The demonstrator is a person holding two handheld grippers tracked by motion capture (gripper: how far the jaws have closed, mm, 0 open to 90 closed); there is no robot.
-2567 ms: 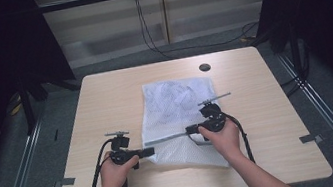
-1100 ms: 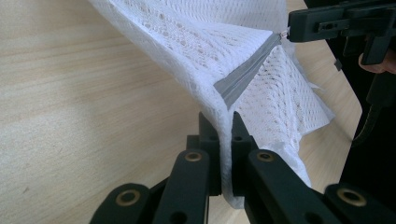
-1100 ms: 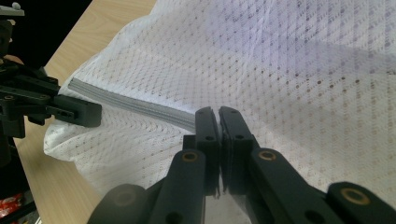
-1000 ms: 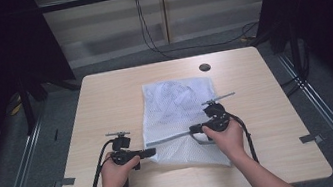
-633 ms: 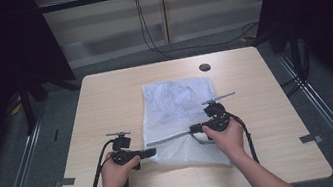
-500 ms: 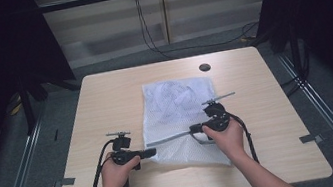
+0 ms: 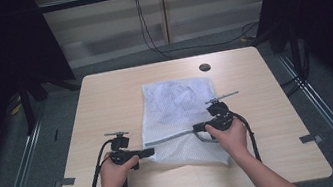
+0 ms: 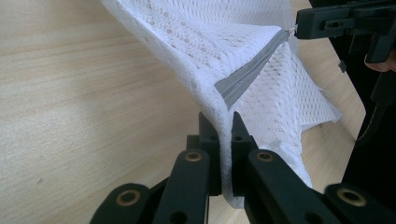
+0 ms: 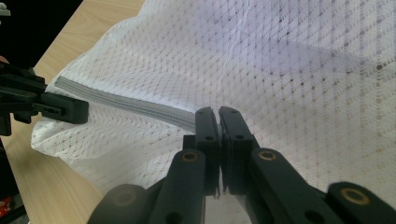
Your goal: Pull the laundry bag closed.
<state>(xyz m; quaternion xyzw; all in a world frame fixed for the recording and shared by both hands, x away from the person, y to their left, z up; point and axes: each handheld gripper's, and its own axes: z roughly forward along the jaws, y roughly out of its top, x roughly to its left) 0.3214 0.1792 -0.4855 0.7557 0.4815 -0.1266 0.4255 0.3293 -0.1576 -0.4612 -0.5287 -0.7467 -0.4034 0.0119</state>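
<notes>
Pinching white mesh bag (image 7: 181, 116), left gripper (image 8: 226, 135) clamped on its corner, right gripper (image 9: 219, 122) clamped on grey zipper (image 7: 169, 137)

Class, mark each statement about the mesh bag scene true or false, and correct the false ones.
1. The left tool is shut on the white mesh bag. True.
2. The right tool hangs open above the table. False: it is shut at the far end of the grey zipper.
3. The bag lies on a wooden table. True.
4. The zipper is red. False: it is grey.
</notes>
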